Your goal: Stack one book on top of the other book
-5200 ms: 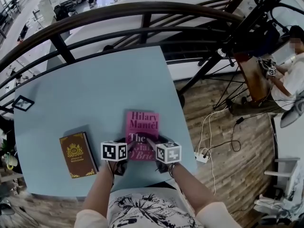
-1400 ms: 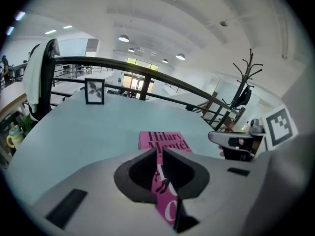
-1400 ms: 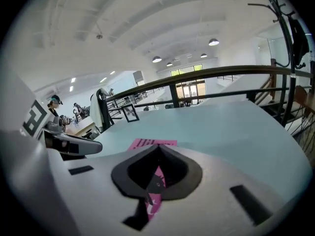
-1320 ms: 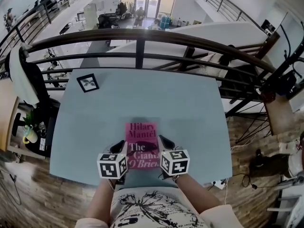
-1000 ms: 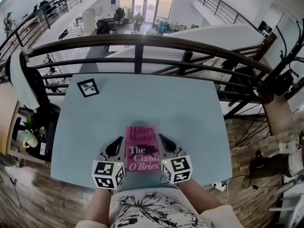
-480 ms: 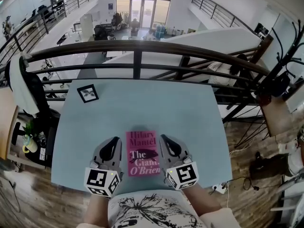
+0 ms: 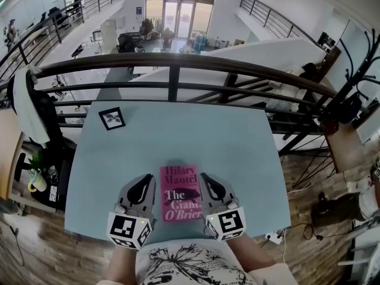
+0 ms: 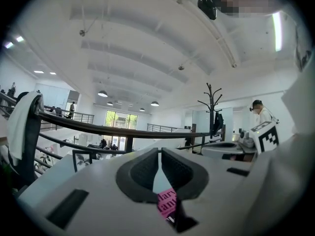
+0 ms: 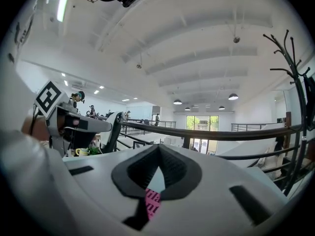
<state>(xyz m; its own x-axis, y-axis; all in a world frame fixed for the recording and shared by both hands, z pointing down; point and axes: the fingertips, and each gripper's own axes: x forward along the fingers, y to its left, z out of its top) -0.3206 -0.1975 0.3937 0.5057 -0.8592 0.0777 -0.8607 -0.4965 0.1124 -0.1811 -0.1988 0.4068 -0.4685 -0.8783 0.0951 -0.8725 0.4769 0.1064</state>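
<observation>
Shut & empty on both sides: L gripper (image 7: pixel 143 179) at 9 o'clock of pink book (image 7: pixel 180 193), R gripper (image 7: pixel 205 178) at 3, on blue table (image 7: pixel 178 129).

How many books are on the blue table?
1: a pink paperback book lies near the front edge of the pale blue table. Another book could be hidden underneath it.

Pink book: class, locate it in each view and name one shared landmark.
Head view: pink book low centre, on the blue table.
Left gripper view: book, a sliver beneath the jaws.
Right gripper view: book, likewise a sliver beneath the jaws.
Shared landmark: dark railing.
</observation>
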